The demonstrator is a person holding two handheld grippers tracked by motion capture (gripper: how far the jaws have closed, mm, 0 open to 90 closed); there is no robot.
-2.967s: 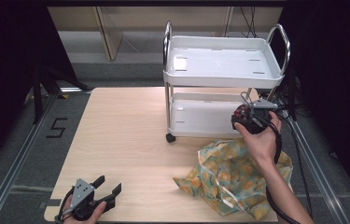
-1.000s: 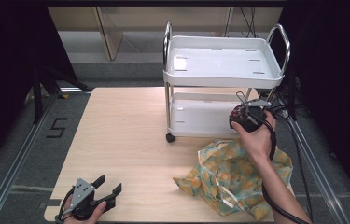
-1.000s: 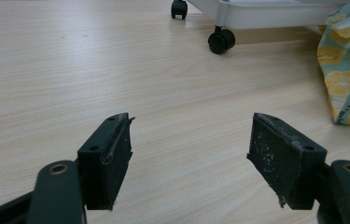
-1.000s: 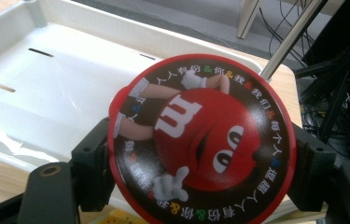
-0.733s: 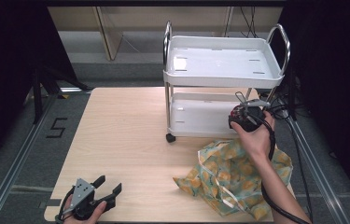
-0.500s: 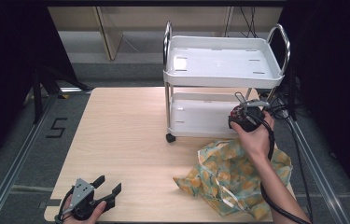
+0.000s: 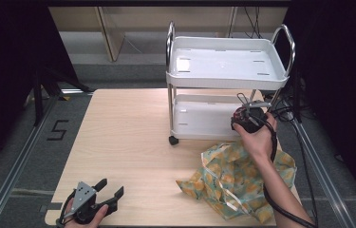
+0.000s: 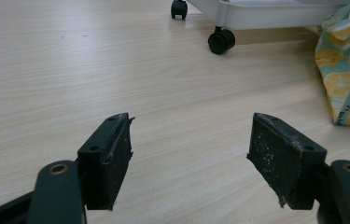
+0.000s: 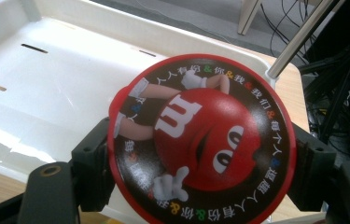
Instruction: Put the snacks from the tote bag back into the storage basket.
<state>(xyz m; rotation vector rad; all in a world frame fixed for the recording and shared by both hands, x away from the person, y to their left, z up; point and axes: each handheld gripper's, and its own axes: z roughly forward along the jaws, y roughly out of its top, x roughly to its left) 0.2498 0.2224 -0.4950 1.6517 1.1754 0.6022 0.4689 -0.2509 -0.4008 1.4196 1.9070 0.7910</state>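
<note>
Over the cart's lower tray (image 9: 46, 70), jaw-clamped red tin (image 9: 200, 140)

- The round red tin (image 9: 200, 140) has a dark lid with a red candy character, white gloves and a ring of small coloured letters.
- It sits at the lower centre of the right gripper view, slightly tilted, probably above the white shelf.

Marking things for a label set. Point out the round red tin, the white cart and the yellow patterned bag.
round red tin (image 9: 200, 140), right gripper view, middle of its lid.
white cart (image 7: 225, 81), high view, front rim of top shelf.
yellow patterned bag (image 7: 235, 178), high view, middle of the cloth.
</note>
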